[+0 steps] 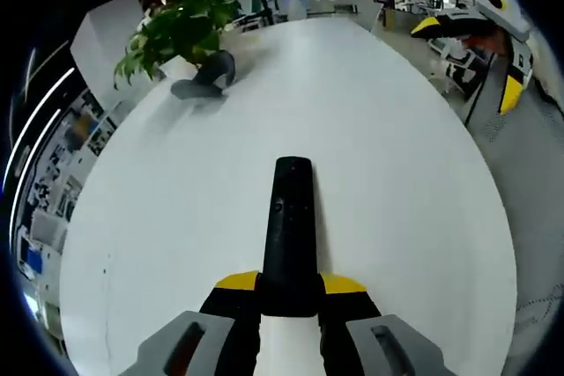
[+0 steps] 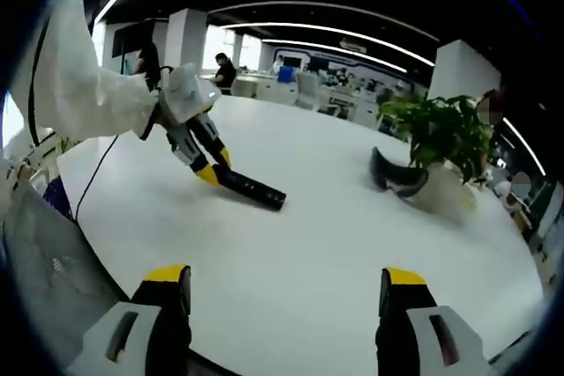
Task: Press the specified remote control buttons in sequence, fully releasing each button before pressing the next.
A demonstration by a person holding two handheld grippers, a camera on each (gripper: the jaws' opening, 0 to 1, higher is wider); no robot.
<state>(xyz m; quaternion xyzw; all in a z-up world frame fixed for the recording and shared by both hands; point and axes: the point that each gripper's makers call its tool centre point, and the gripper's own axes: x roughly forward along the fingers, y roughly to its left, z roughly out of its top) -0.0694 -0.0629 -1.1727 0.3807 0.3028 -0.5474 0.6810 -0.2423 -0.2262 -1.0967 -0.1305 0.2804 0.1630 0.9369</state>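
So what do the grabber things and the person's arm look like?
Each gripper, left and right, has two black jaws with yellow tips on grey bodies. In the right gripper view, a white sleeve holds the left gripper, and a thin dark cable hangs beneath it.

The left claw [image 1: 289,292] was clamped on the remote [image 1: 290,235], a white-sleeved arm [image 2: 84,85] behind it. The right claw [image 2: 286,310] hovered with jaws wide apart.
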